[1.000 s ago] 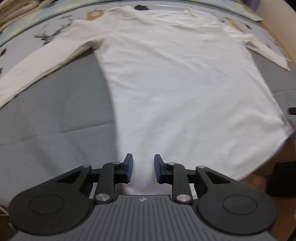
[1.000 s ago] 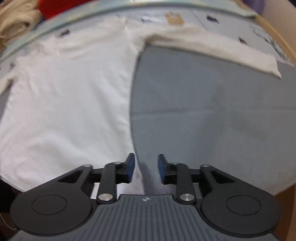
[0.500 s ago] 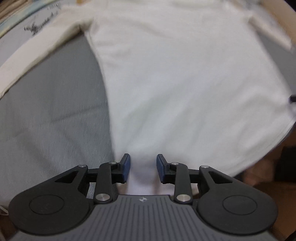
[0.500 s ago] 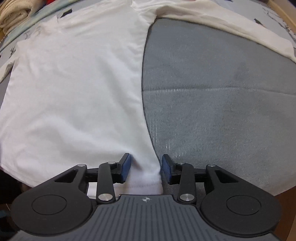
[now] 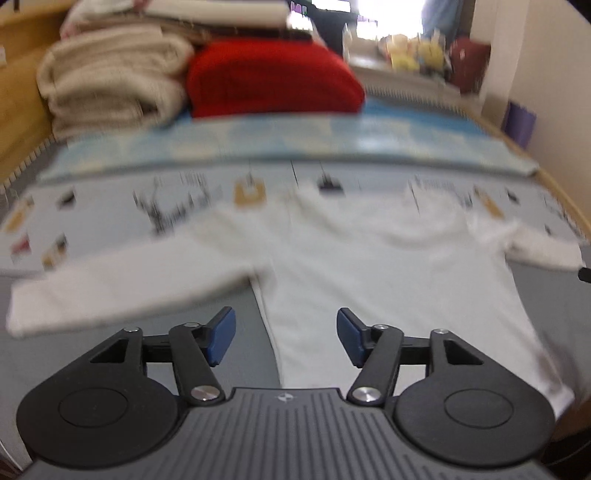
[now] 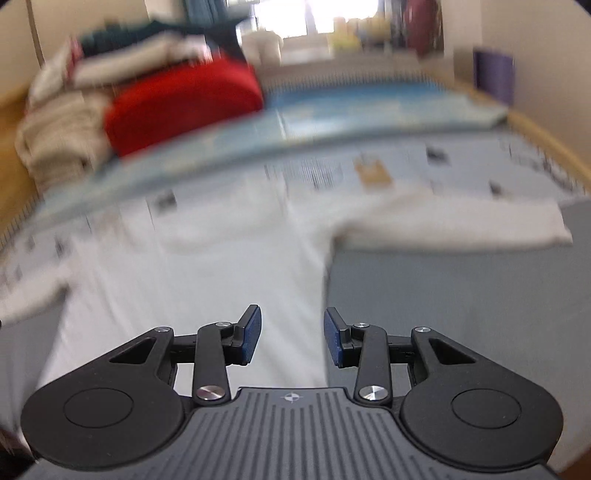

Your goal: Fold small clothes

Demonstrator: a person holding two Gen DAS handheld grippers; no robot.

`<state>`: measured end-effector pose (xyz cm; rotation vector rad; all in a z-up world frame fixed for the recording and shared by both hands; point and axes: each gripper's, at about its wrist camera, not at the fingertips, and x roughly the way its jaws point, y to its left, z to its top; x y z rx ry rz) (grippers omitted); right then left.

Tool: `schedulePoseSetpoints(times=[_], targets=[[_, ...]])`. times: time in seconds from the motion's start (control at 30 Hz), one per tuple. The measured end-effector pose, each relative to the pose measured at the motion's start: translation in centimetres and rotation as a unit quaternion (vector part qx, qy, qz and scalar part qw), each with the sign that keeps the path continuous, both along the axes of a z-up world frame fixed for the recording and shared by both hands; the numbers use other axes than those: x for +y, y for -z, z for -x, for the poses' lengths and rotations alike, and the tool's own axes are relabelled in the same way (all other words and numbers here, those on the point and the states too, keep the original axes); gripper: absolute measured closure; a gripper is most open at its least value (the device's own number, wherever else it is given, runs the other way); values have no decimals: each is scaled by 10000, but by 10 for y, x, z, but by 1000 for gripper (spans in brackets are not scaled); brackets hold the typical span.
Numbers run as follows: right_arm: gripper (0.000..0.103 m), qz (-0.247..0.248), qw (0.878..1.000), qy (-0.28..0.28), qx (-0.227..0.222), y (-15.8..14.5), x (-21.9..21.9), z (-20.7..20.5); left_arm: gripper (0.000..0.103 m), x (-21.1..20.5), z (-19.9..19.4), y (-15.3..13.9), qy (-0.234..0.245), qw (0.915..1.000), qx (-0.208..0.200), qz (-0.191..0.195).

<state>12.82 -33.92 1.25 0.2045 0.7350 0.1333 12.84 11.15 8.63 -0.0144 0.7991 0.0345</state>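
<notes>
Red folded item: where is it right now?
In both wrist views the red folded item sits at the far end of the bed, upper left of centre, right beside the beige blanket stack and beyond the spread white shirt.

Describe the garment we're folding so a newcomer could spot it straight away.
Start at the bed with the grey cover, wooden rails along its sides. Spread flat across it, in front of the stacked beige blankets and the red bundle, lies a white long-sleeved shirt, sleeves out to both sides. It is the only unfolded item, and the only white one lying flat.

Bright window (image 5: 388, 18) behind bed (image 5: 74, 354), pale wall (image 5: 554, 74) right
</notes>
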Motion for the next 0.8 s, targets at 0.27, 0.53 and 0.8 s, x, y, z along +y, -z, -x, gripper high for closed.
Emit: schedulePoseSetpoints(times=[0.27,0.53,0.8], targets=[[64,30,9983,45,-586,-40,25,-35,35,70,-57,-18,-657,9970,-240,-322],[64,578,9903,-485,-1163,-69,81,-83,35,159,-75,16,-1675,9859,-18,-33],[47,283,9883,-922,-1185,-60,123,-138,31,250,-56,57,-2624,9641,314,269]])
